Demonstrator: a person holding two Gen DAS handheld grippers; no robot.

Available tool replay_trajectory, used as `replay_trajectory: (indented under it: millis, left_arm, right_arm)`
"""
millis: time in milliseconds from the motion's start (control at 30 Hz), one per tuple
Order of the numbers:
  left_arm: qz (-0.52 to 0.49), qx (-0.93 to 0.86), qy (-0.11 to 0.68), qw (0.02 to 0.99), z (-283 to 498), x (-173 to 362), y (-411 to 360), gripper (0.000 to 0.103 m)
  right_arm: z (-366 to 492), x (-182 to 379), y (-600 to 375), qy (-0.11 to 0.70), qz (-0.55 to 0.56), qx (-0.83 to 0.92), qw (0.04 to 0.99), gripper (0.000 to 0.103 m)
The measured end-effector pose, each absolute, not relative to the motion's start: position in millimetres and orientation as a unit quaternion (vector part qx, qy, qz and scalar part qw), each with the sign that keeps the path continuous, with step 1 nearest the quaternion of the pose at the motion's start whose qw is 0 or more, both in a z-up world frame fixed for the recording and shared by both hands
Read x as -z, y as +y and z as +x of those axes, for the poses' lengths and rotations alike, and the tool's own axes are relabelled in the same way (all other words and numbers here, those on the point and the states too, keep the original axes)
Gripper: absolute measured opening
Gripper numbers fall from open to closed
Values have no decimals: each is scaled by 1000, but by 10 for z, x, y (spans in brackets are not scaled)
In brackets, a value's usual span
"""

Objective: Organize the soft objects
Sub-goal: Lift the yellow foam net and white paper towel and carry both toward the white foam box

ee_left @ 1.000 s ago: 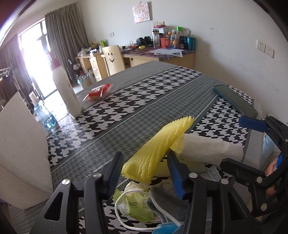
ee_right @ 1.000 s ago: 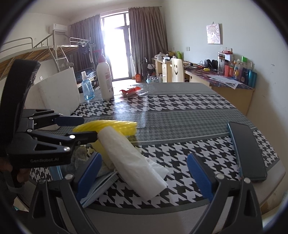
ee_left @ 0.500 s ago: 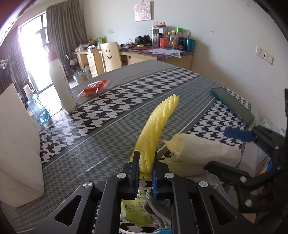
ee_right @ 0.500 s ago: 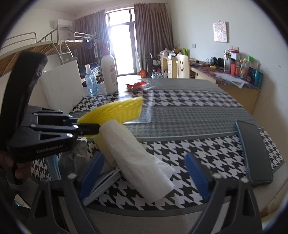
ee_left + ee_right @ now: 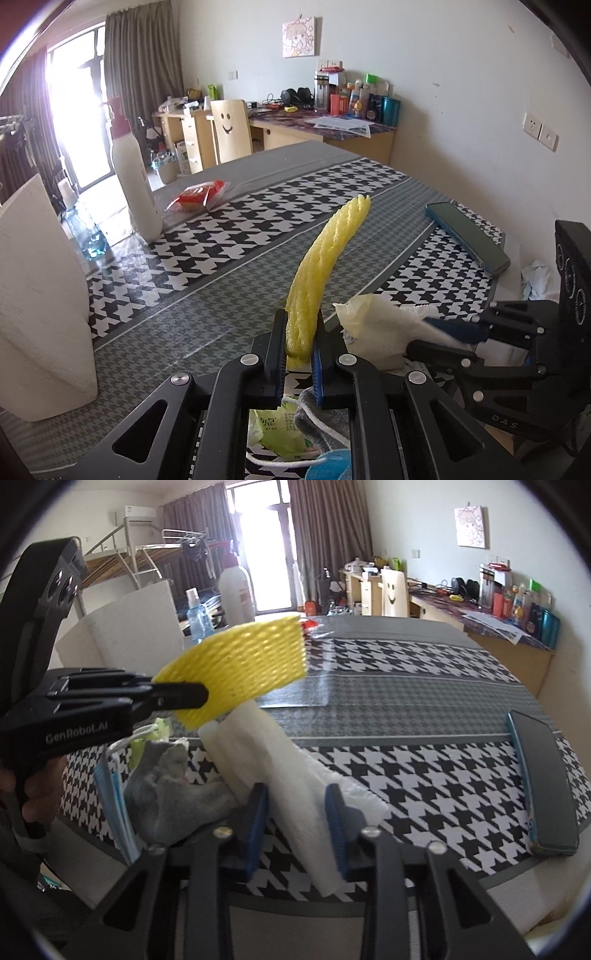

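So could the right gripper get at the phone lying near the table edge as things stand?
Probably not at once: the right gripper has its fingers around the white paper roll, so it is occupied. The phone itself lies uncovered to its right, with nothing lying between them.

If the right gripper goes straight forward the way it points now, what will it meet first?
Probably nothing new: the white paper towel roll already lies between the right gripper fingers. Beyond it along that line is bare houndstooth tablecloth; the yellow foam net hangs higher and to the left, though depth is uncertain.

Foam net (image 5: 325,266) above tablecloth (image 5: 229,266), phone (image 5: 467,236) right, bottle (image 5: 135,184) left
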State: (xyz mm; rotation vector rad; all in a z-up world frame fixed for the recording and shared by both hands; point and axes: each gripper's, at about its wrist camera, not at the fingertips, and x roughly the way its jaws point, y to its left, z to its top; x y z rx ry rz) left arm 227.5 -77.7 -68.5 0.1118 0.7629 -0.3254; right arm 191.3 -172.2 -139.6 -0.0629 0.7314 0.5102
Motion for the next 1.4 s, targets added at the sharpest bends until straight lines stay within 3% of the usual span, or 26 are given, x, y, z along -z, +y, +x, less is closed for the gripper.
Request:
replay_trajectory:
  millis: [67, 200, 767, 1400]
  left_arm:
    - [50, 158, 364, 916, 2233, 631, -750, 12]
    - [39, 153, 350, 924, 2150, 528, -691, 12]
    - [19, 78, 281, 956, 1610, 269, -358, 12]
    - [17, 30, 238, 971, 1422, 136, -65, 12]
  right_arm:
    - [1901, 1400, -1707, 354, -35, -248, 901, 20]
    - [1842, 1362, -1713, 346, -38, -250, 904, 12]
    - [1617, 728, -1662, 282, -27, -233, 930, 11]
    - [1583, 545, -1401, 260, -18, -218, 940, 11]
